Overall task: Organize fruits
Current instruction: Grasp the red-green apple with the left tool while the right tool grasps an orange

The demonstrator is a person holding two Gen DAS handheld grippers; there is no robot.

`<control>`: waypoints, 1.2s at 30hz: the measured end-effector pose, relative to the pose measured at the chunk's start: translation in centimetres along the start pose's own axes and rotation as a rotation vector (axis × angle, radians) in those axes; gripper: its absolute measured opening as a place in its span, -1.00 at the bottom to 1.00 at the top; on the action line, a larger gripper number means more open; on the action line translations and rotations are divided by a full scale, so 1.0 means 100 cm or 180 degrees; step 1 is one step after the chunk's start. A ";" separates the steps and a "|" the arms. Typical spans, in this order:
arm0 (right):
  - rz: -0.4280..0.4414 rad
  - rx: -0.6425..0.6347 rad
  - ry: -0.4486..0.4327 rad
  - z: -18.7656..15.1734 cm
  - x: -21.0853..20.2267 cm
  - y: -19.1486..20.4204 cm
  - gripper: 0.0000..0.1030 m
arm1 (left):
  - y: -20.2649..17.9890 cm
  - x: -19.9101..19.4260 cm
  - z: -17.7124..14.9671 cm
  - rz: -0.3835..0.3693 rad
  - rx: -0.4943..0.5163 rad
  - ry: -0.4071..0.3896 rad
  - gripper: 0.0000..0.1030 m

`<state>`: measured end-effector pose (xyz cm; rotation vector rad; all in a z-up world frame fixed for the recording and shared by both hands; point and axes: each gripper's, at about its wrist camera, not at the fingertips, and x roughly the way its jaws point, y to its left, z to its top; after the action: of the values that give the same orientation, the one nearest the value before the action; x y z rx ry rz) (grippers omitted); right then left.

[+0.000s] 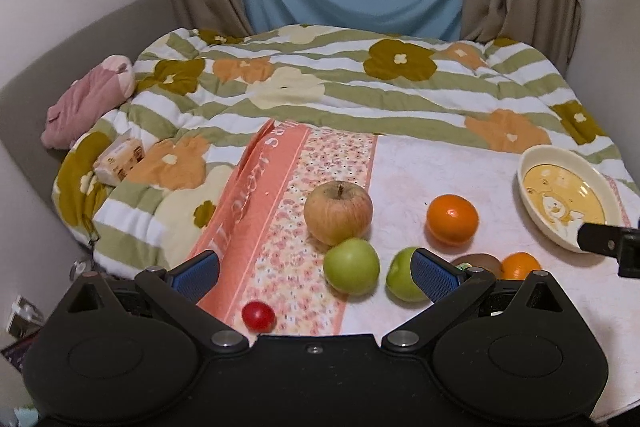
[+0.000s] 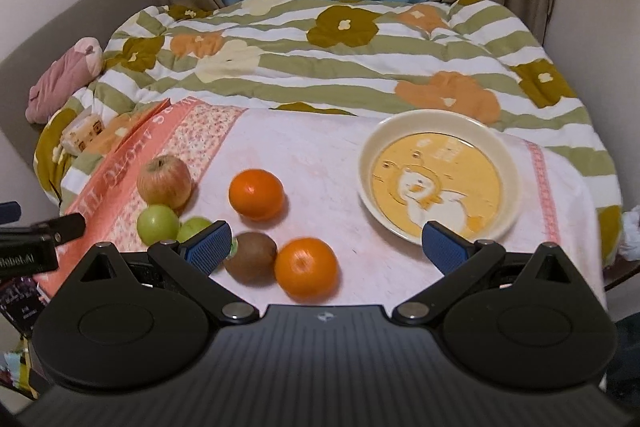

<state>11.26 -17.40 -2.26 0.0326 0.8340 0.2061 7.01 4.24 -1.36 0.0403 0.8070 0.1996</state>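
Fruits lie on a pink towel (image 1: 460,167): a yellow-red apple (image 1: 338,213), two green apples (image 1: 351,266) (image 1: 402,279), two oranges (image 1: 452,219) (image 1: 519,265), a kiwi (image 1: 478,263) and a small red tomato (image 1: 258,315). A cream bowl (image 1: 532,169) with a bear print sits at the right, empty. My left gripper (image 1: 316,275) is open above the green apples. My right gripper (image 2: 326,247) is open over the kiwi (image 2: 250,257) and the near orange (image 2: 306,267), with the bowl (image 2: 368,163) ahead on the right.
A floral striped quilt (image 1: 320,79) covers the bed behind the towel. A tissue pack (image 1: 120,157) and a pink cushion (image 1: 86,103) lie at the left. Curtains and a blue cloth hang behind. The towel's right edge (image 2: 540,179) drops off near the bowl.
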 end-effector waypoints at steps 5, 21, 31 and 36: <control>0.0019 0.0009 0.0041 0.014 0.035 0.016 1.00 | 0.008 0.036 0.007 -0.0121 0.0090 0.0061 1.00; -0.0136 0.0487 0.0329 0.025 0.145 0.057 1.00 | 0.007 0.146 0.027 -0.0569 0.0478 0.0370 0.93; -0.0242 0.0524 0.0473 0.023 0.176 0.071 1.00 | 0.005 0.174 0.031 -0.0733 0.0576 0.0502 0.73; -0.0232 0.0573 0.0488 0.021 0.180 0.074 1.00 | 0.010 0.178 0.033 -0.0884 0.0568 0.0550 0.56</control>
<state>23.31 -6.57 -13.22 0.1566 1.0033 0.0649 21.16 8.78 -11.66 0.0790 0.9911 -0.1338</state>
